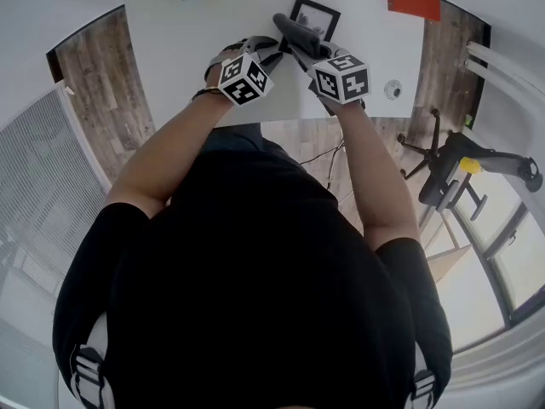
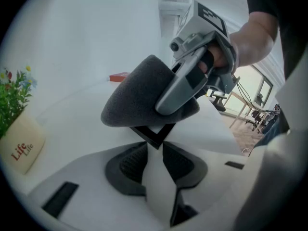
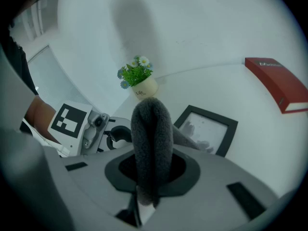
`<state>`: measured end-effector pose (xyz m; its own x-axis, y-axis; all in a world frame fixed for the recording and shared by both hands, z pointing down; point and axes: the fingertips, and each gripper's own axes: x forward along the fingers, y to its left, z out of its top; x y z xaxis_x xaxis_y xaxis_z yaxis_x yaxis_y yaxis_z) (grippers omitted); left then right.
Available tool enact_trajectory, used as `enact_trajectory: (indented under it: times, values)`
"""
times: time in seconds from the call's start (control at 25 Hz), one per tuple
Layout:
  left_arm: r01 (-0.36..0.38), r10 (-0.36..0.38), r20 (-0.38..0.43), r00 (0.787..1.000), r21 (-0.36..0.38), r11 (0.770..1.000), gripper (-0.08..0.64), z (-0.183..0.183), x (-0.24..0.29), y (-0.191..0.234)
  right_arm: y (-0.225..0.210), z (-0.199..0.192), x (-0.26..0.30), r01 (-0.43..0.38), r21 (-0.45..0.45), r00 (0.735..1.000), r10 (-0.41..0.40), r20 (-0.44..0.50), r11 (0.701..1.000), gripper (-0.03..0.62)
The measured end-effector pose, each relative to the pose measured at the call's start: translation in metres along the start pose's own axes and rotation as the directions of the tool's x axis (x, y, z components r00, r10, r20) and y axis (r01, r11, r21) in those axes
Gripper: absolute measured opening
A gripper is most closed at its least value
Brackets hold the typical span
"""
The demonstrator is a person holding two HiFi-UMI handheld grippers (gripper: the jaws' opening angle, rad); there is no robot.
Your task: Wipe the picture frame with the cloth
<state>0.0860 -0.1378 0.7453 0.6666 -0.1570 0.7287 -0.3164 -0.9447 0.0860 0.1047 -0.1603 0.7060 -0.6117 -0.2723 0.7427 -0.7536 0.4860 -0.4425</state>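
Note:
The black picture frame (image 1: 315, 15) with a pale print is over the white table (image 1: 187, 32). My left gripper (image 2: 155, 146) is shut on one of its corners (image 2: 154, 134); the frame's face (image 3: 208, 128) shows in the right gripper view. A dark grey cloth (image 3: 151, 138), folded over, is clamped in my shut right gripper (image 3: 150, 174). From the left gripper view the cloth (image 2: 139, 97) hangs just above the held corner, with the right gripper (image 2: 180, 97) behind it. In the head view both grippers meet at the frame's near edge, with the cloth (image 1: 298, 32) between them.
A potted plant (image 3: 138, 81) stands at the table's far left. A red book (image 3: 278, 83) lies at the far right. A small round object (image 1: 392, 89) sits near the table's right front edge. An office chair (image 1: 451, 173) is on the floor to the right.

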Motion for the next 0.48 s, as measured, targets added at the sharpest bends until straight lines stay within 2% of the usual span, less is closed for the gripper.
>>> enact_trajectory:
  times: [0.48]
  values:
    - [-0.013, 0.013, 0.008, 1.000, 0.015, 1.000, 0.106, 0.000, 0.001, 0.000, 0.027, -0.026, -0.006, -0.063, 0.045, 0.998, 0.064, -0.022, 0.997, 0.046]
